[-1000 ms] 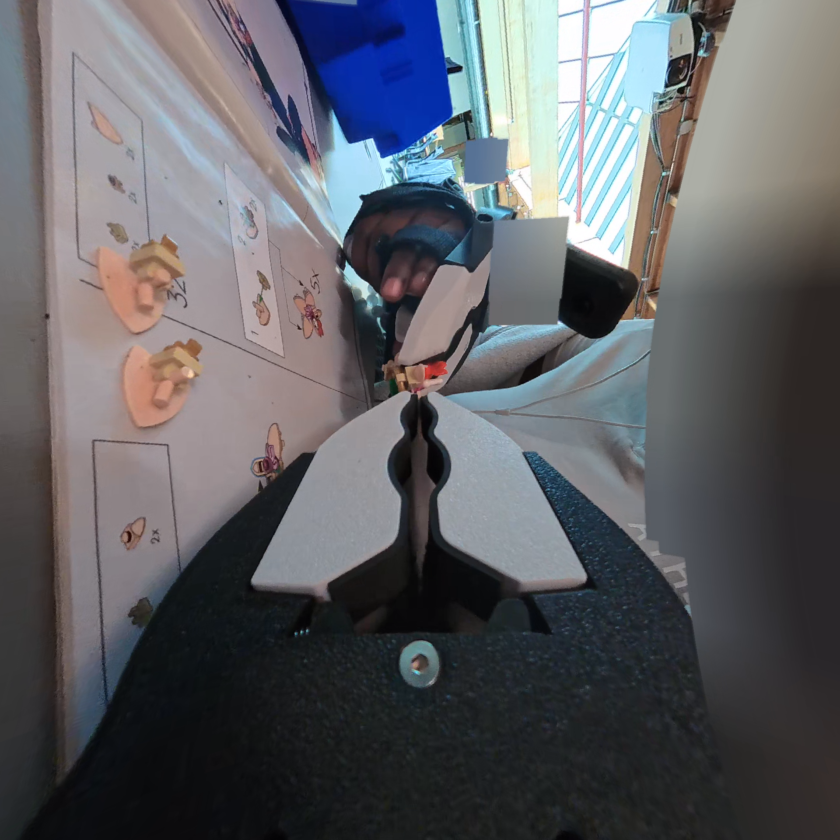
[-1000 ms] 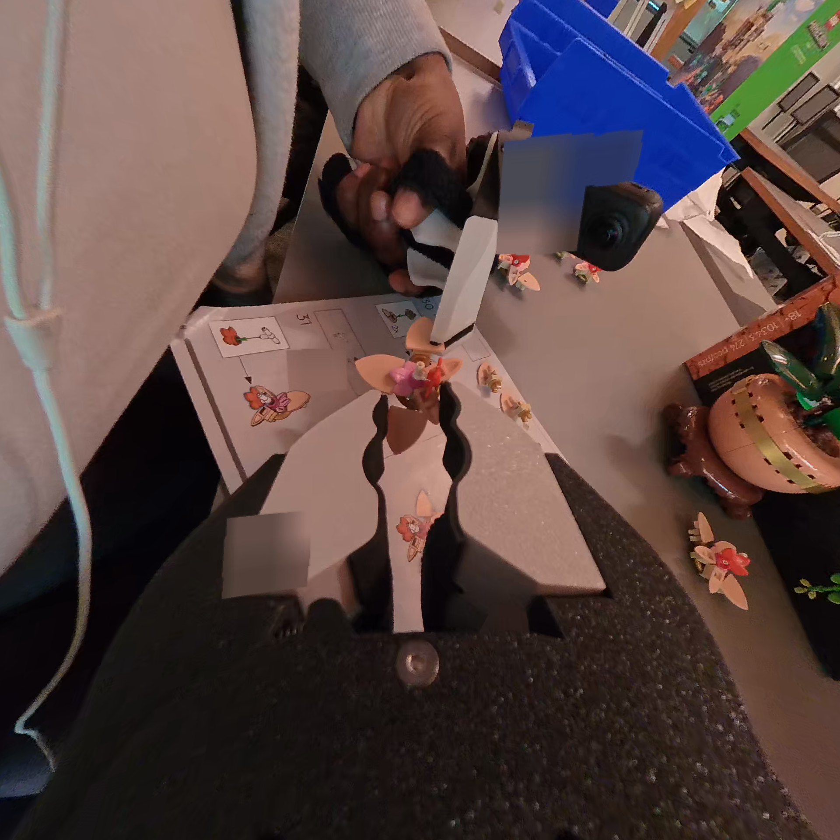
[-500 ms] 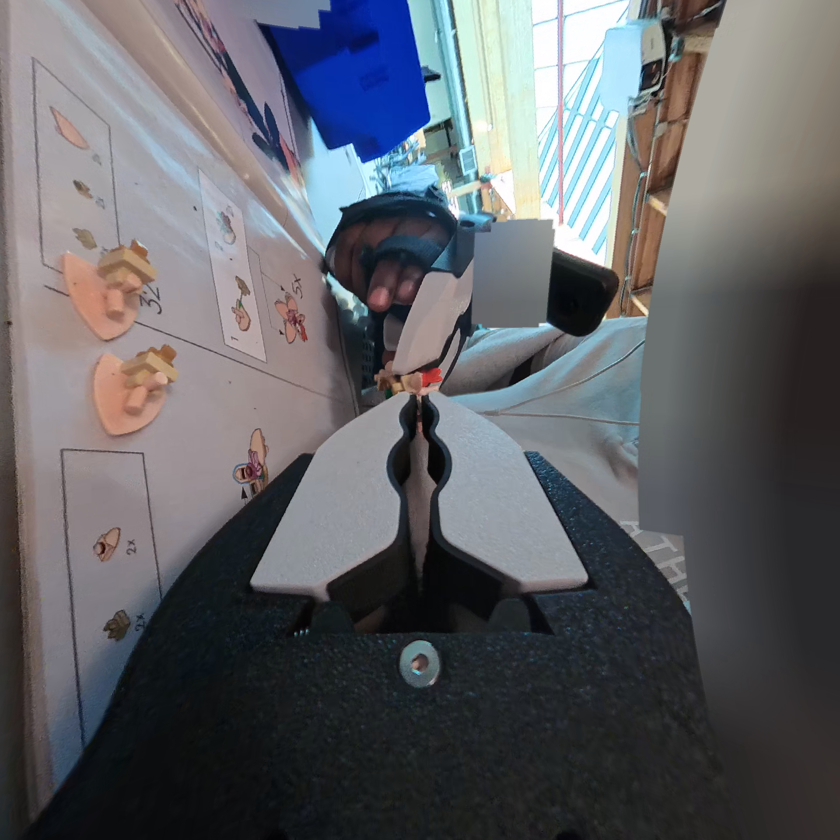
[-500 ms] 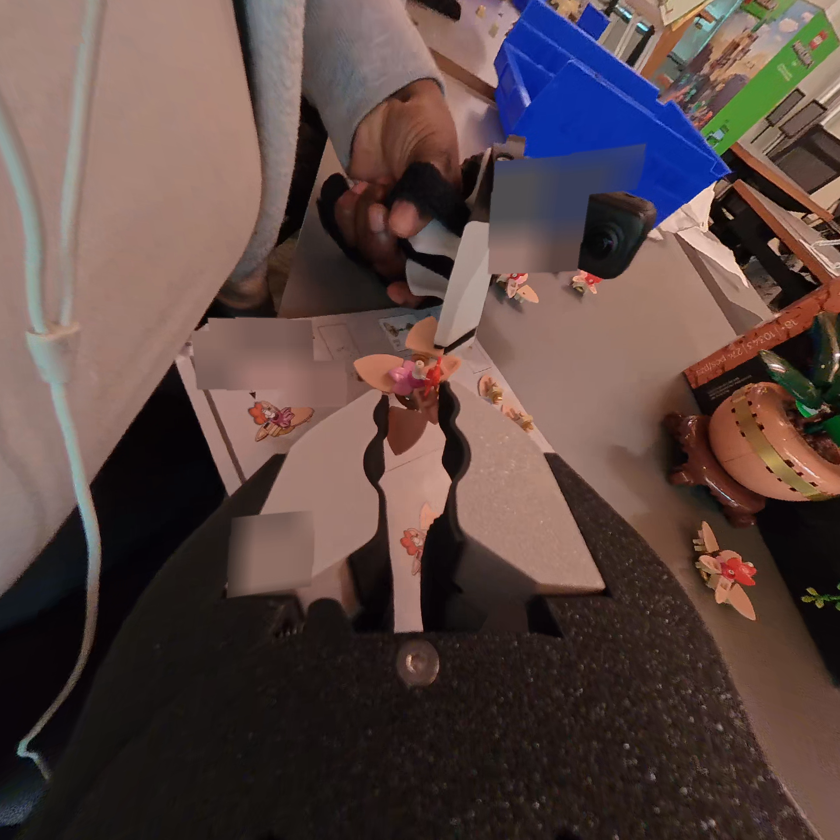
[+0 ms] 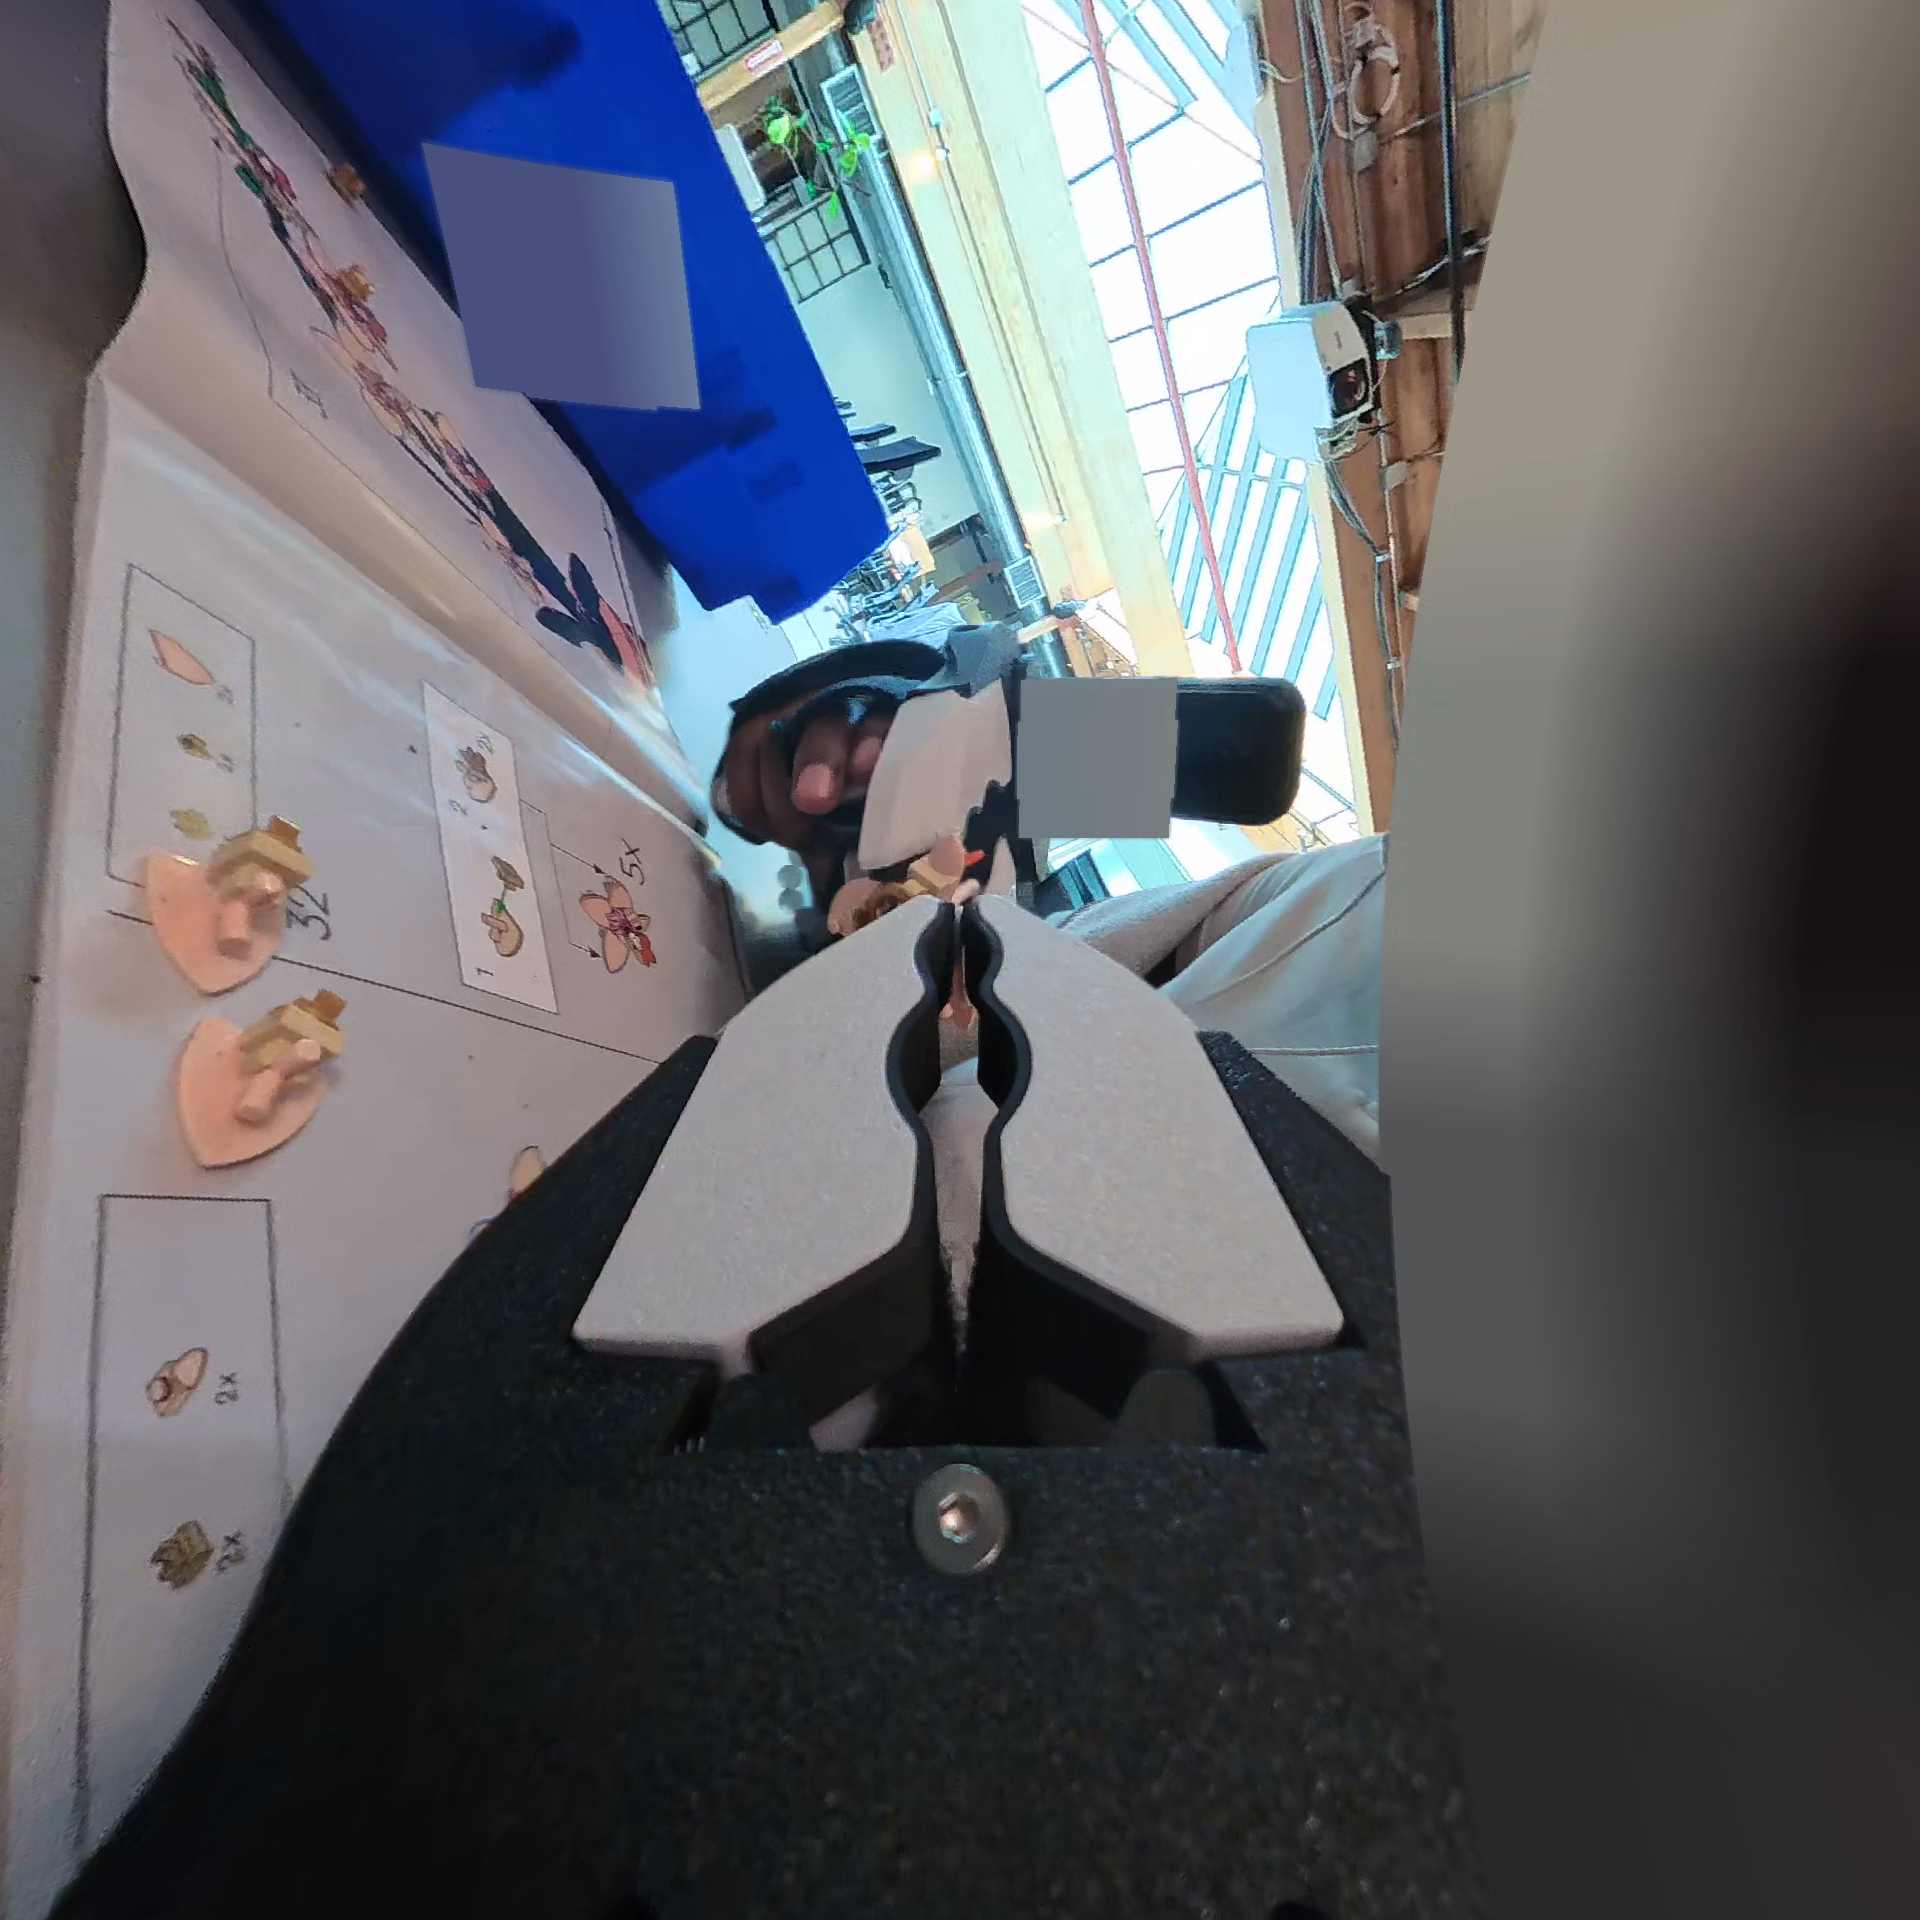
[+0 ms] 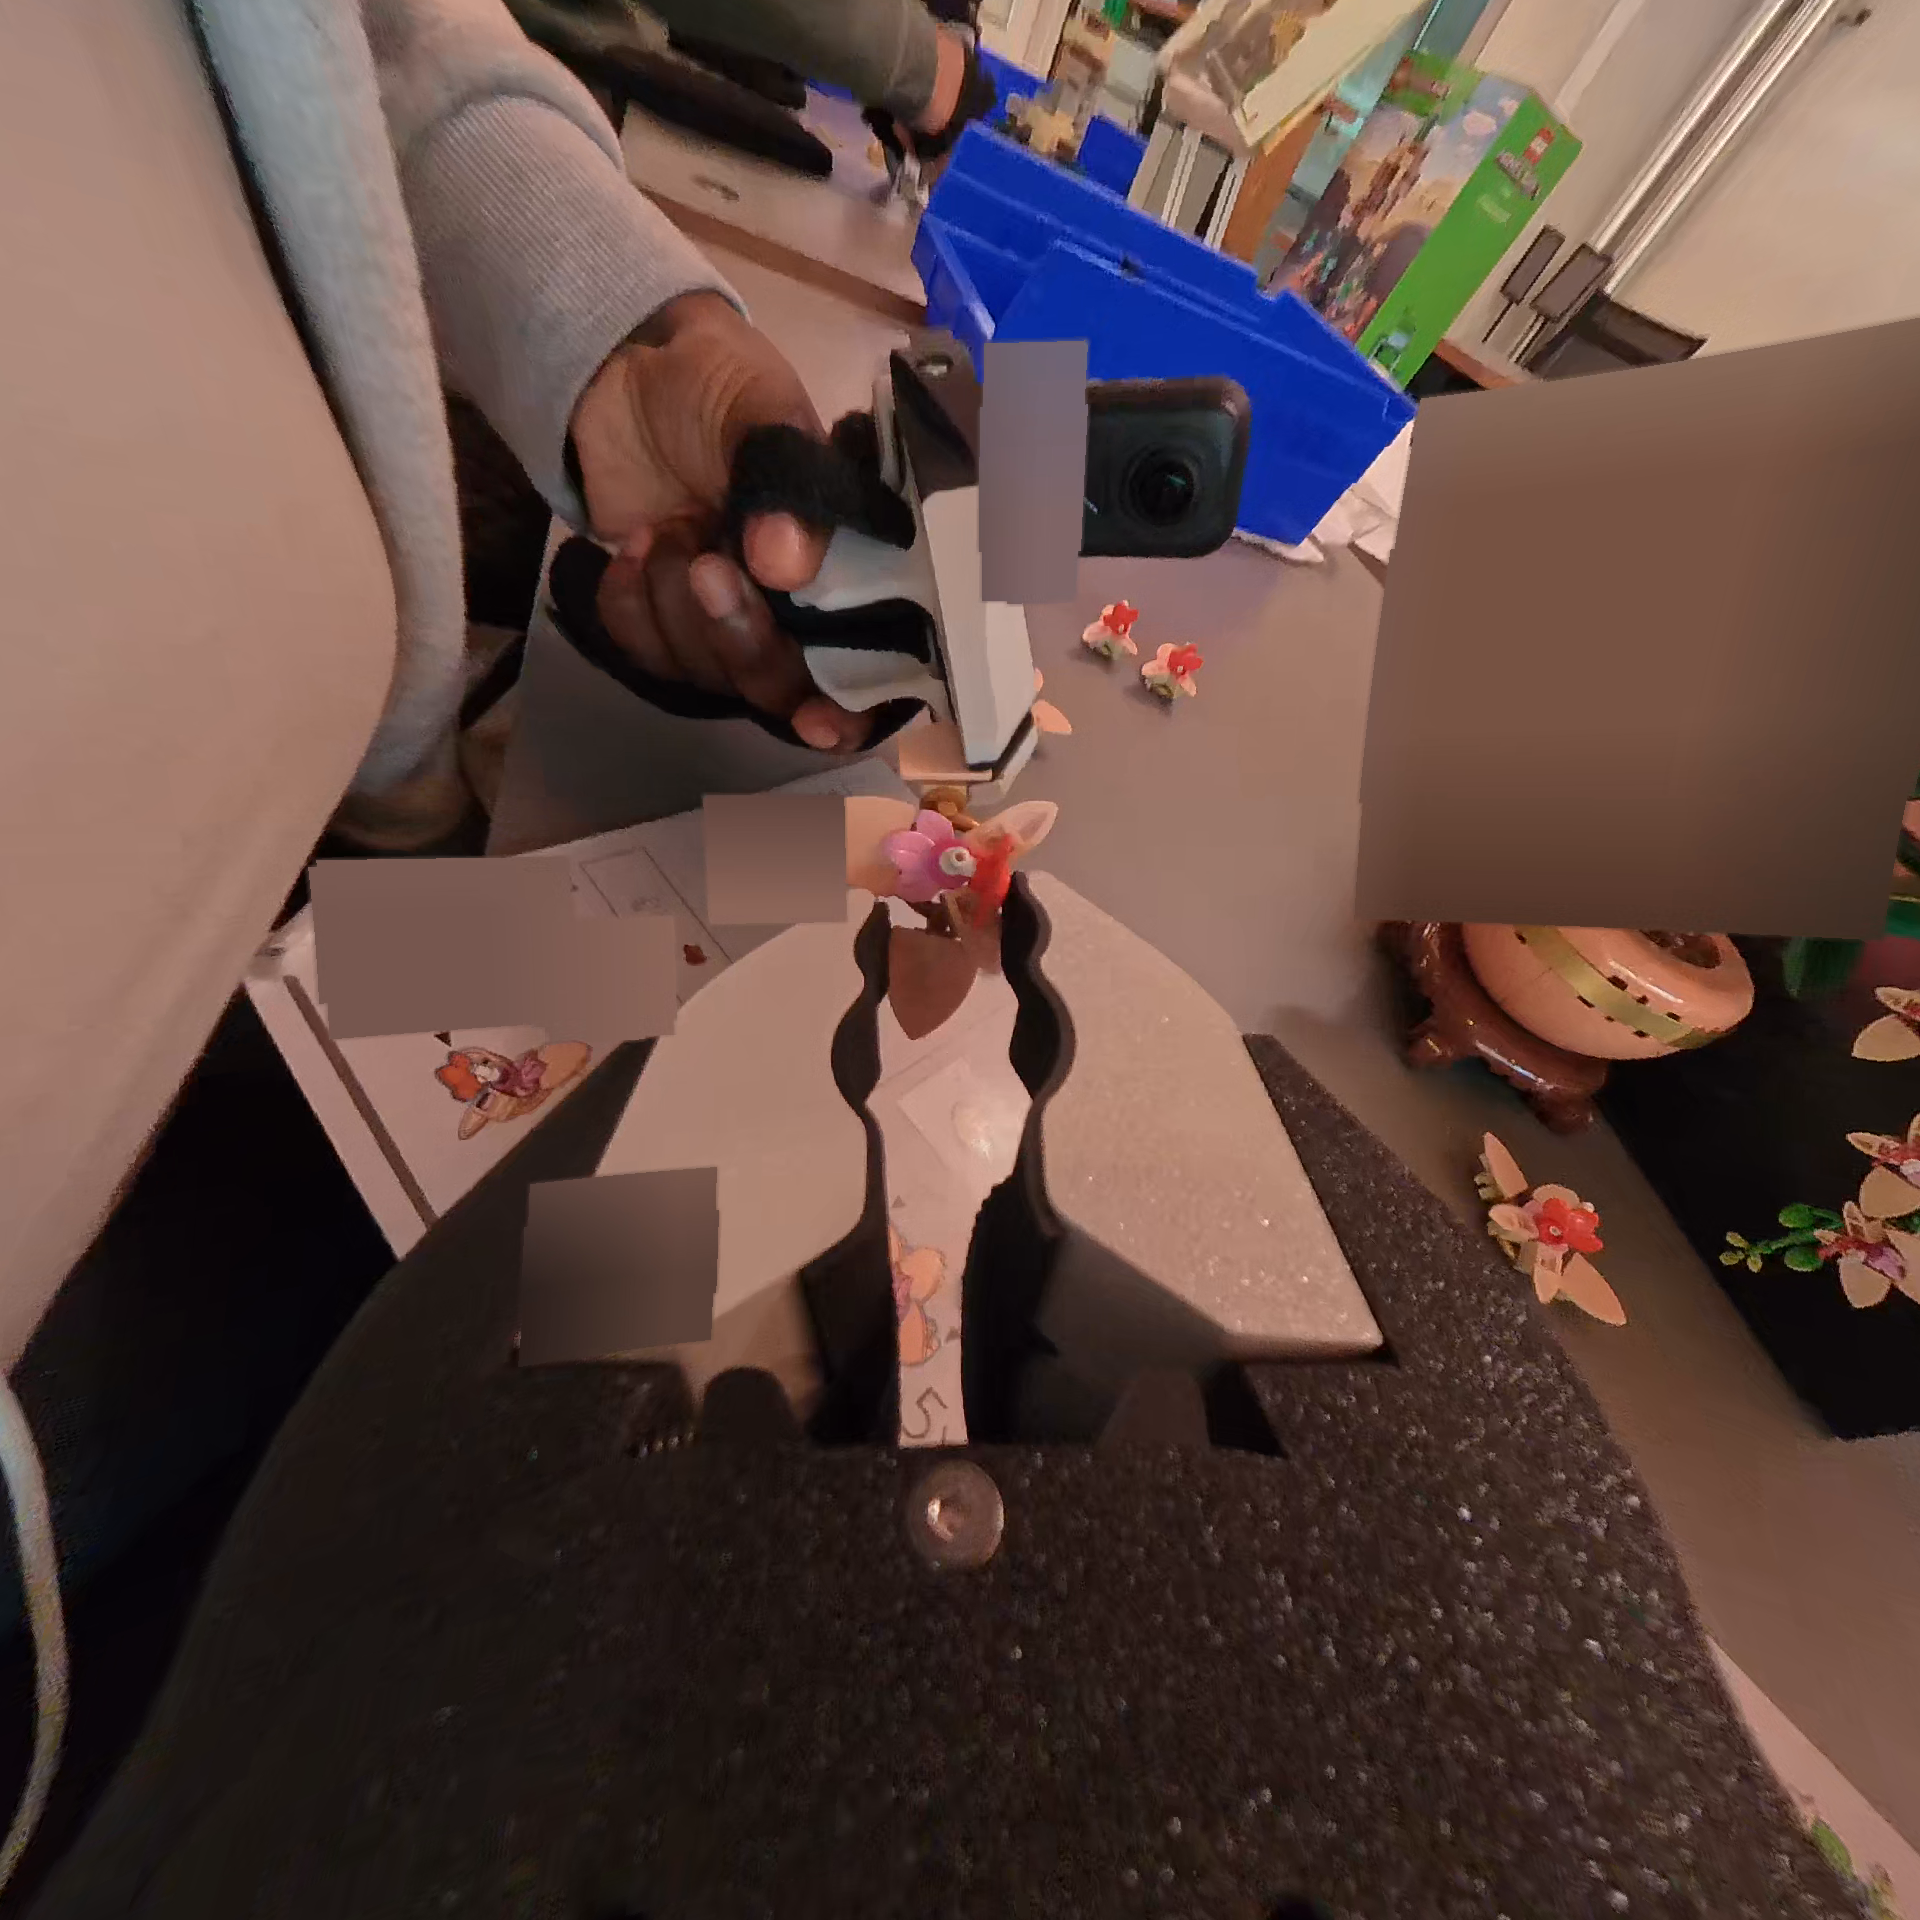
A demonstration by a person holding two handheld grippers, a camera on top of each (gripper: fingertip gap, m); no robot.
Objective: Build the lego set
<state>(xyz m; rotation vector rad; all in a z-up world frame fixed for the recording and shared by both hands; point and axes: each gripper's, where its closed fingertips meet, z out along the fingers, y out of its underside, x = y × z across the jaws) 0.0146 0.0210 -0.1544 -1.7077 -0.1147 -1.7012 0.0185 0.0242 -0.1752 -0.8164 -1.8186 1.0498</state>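
Note:
My right gripper (image 6: 945, 904) is shut on a small flower (image 6: 940, 868) with a pink and red centre and tan petals, held above the instruction booklet (image 6: 499, 1070). My left gripper (image 5: 958, 914) is shut on a thin tan petal piece (image 5: 956, 1003). In the right wrist view that gripper (image 6: 992, 753) comes down from above, its petal (image 6: 930, 753) touching the flower's top. In the left wrist view the right gripper (image 5: 935, 790) and the flower (image 5: 914, 883) sit just beyond my fingertips.
Two petal sub-assemblies (image 5: 223, 914) (image 5: 260, 1081) lie on the booklet (image 5: 395, 1101). Finished flowers (image 6: 1548, 1236) (image 6: 1117, 623) lie on the grey table. A tan flowerpot (image 6: 1600, 997) stands at the right. Blue bins (image 6: 1143, 312) and a green box (image 6: 1455, 197) stand behind. The grippers are tip to tip, or close to it.
Both grippers stay shut on their pieces and tip to tip. The left gripper has turned a little, so the booklet and blue bin fill more of its view.

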